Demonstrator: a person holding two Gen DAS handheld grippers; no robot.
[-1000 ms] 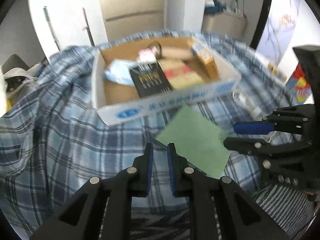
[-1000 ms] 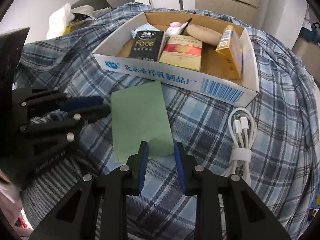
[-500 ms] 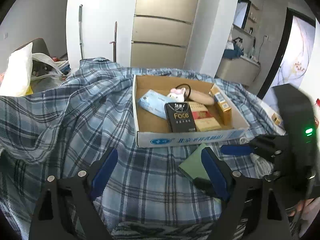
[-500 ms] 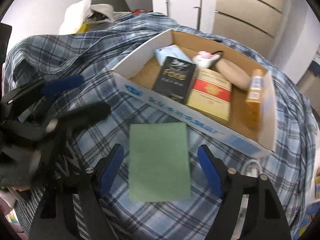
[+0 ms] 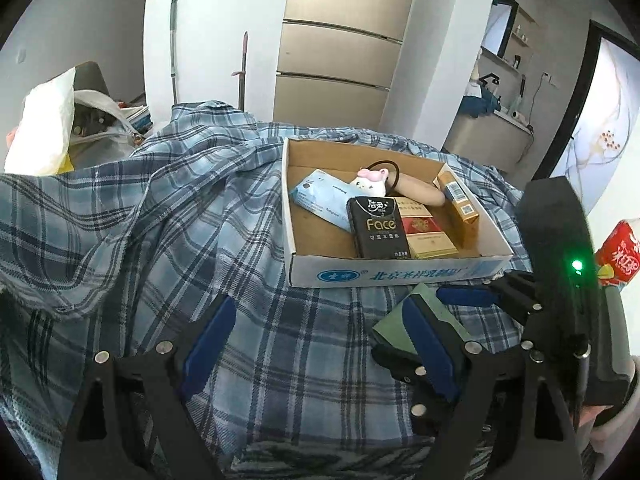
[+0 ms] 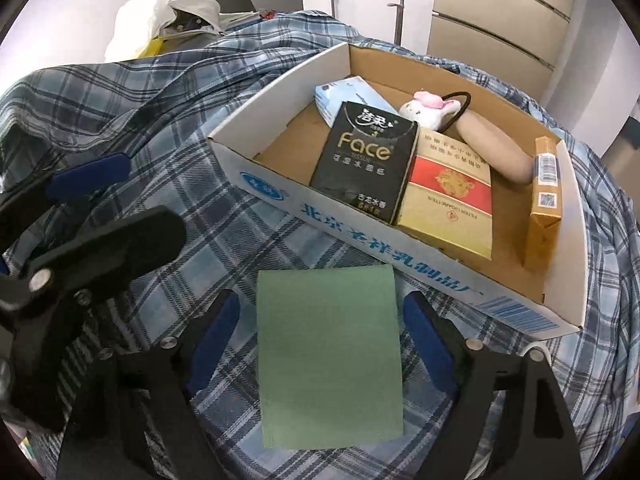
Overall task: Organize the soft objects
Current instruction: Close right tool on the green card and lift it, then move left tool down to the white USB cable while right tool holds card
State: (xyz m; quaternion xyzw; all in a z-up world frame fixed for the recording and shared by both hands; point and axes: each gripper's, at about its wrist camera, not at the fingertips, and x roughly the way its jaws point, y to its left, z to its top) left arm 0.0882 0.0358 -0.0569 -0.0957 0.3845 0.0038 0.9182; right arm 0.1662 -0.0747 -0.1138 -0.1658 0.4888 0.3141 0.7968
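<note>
Green cloth (image 6: pixel 328 356) between opening jaws

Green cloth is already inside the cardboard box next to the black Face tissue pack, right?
No. The green cloth lies flat on the plaid fabric in front of the cardboard box, outside it. The black Face tissue pack is inside, as the right wrist view shows.

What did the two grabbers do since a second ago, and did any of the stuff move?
Both went from shut to open. The left gripper now has wide fingers over bare plaid cloth. The right gripper is opening, its fingers either side of the green sheet without touching it. Nothing was picked up. The sheet and the box with its packets stayed put.
</note>
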